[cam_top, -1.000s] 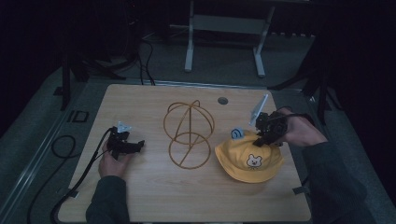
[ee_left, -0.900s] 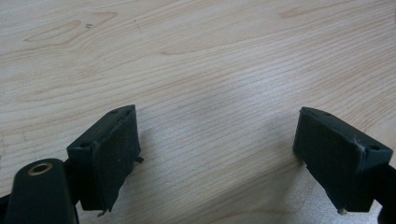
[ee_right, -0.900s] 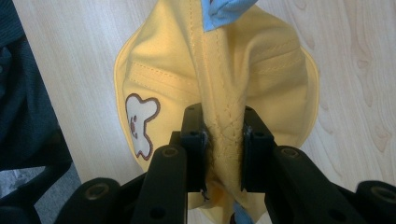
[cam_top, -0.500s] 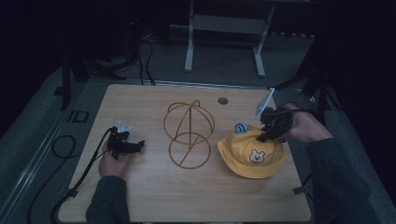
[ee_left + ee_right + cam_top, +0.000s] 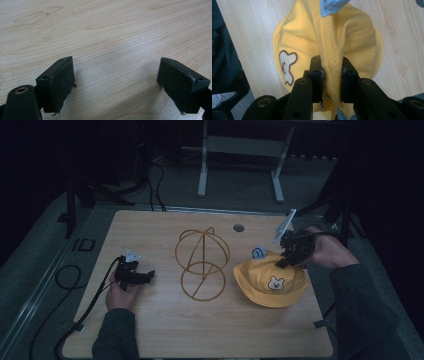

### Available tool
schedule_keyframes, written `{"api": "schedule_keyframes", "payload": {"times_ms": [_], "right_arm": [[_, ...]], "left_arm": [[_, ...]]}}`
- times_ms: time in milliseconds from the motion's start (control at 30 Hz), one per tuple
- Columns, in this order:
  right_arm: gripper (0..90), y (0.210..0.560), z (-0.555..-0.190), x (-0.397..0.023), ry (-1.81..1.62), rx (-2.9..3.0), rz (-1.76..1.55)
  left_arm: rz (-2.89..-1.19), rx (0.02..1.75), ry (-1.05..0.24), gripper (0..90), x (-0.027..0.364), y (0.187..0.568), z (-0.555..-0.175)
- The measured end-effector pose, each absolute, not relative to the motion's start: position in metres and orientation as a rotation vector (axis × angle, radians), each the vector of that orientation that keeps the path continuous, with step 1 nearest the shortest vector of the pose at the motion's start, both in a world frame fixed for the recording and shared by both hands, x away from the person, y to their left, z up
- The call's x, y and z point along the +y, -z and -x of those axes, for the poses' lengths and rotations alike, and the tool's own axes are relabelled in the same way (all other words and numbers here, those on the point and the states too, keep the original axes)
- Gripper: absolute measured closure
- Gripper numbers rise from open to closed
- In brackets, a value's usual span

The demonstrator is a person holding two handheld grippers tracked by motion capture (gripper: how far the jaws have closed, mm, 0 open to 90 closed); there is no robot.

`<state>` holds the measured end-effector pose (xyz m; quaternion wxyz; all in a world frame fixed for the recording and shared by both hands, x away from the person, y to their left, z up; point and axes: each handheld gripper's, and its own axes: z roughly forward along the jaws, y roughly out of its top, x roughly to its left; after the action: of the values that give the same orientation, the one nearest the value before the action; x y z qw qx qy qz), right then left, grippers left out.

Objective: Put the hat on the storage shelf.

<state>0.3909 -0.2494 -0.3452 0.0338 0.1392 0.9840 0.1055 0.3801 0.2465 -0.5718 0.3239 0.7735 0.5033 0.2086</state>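
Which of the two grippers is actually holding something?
The right gripper, at the table's right side: its jaws pinch a fold of the yellow hat. The left gripper has open jaws with only bare table between them.

No words, brand names or numbers are legible. The one sign is a white cartoon bear face with a dark outline, printed on the yellow hat [image 5: 270, 280] lying on the tabletop [image 5: 150, 330]. A pale blue tab [image 5: 259, 253] on the hat bears a small dark mark, too small to read.

Dark green sleeves [image 5: 117, 335]; black gripper [image 5: 134, 276], black cable [image 5: 85, 310].
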Motion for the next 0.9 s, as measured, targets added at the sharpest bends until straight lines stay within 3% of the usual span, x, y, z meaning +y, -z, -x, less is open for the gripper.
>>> {"api": "schedule_keyframes", "payload": {"times_ms": [900], "right_arm": [[76.1,0.316,-0.396,-0.246,-0.349,2.991,-0.411]], "left_arm": [[-2.029,1.32,-0.547,14.3,0.246,0.572,-0.38]]}}
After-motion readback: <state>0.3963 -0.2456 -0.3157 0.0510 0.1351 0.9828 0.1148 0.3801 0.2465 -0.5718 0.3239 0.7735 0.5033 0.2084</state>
